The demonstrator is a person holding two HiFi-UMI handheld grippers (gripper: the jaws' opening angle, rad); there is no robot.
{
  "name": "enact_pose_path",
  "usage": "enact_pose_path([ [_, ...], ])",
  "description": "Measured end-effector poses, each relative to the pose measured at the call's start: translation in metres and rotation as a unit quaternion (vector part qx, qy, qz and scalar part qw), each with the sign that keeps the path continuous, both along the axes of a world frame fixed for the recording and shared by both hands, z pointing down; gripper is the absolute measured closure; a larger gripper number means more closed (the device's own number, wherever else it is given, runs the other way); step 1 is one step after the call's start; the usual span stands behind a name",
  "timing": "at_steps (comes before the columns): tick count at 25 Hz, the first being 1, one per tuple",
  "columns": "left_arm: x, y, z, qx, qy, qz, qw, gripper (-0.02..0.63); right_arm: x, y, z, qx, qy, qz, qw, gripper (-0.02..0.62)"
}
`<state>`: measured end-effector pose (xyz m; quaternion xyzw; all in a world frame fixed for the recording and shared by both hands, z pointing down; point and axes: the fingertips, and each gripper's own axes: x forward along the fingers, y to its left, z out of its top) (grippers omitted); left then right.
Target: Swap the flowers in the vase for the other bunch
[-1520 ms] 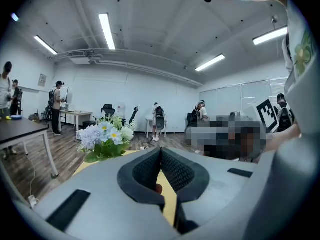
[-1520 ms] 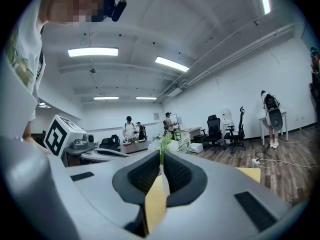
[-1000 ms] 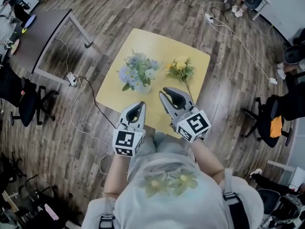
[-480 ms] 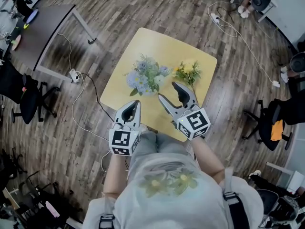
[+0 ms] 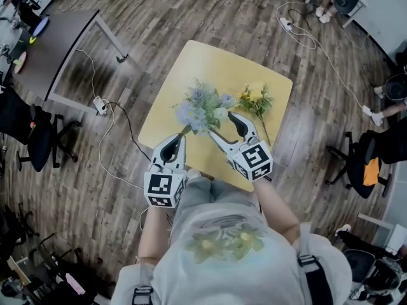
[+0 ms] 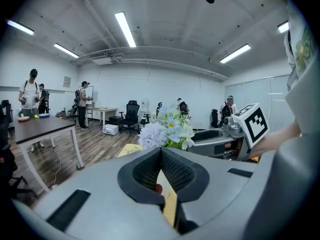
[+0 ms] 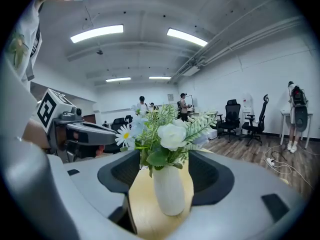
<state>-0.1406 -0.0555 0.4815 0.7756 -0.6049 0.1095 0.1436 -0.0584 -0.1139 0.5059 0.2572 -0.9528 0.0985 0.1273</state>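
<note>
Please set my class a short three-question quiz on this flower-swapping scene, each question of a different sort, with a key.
1. True or false: the left tool's jaws stand wide apart.
2. What stands between the right tool's jaws? A) the white vase B) a cup C) nothing
3. Fill in: the yellow bunch lies loose on the ____.

Key
1. False: they are together.
2. A. The jaws have just been opening and flank the vase without pressing it.
3. table
</note>
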Motion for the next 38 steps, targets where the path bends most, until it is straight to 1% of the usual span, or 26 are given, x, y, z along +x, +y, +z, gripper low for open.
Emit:
enact_pose_path([
  [9,-0.018,-0.002,0.005,-0.005,0.003,-0.005,1.0000,0.589,-0.032,-0.015,0.009,-0.004,0.012,-0.016,1.000,0.322],
  [18,-0.021,0.004,0.013,-0.020,0.008,0.006,0.9998,0.589,-0.047,-0.023,0.004,0.003,0.006,0.006,1.000,0.327],
  [19,-0.021,0.005,0.014,-0.021,0.008,0.006,0.9997,0.589,-0.047,-0.022,0.004,0.006,0.004,0.006,1.000,0.338],
  [20,-0.020,0.005,0.014,-0.022,0.008,0.006,0.9997,0.589,-0.046,-0.022,0.004,0.010,0.003,0.006,1.000,0.397],
  [21,-0.020,0.006,0.015,-0.022,0.007,0.006,0.9997,0.589,-0.045,-0.021,0.004,0.014,0.002,0.005,1.000,0.431],
  [25,-0.022,0.008,0.016,-0.023,0.007,0.005,0.9997,0.589,-0.049,-0.014,0.003,0.020,-0.002,-0.008,1.000,0.497],
  [28,-0.024,0.007,0.015,-0.023,0.008,0.005,0.9997,0.589,-0.052,-0.009,0.000,0.023,-0.007,-0.017,1.000,0.515],
  [38,-0.016,0.009,0.019,-0.026,0.008,0.007,0.9996,0.589,-0.043,-0.001,-0.012,0.054,-0.024,-0.027,0.998,0.525],
])
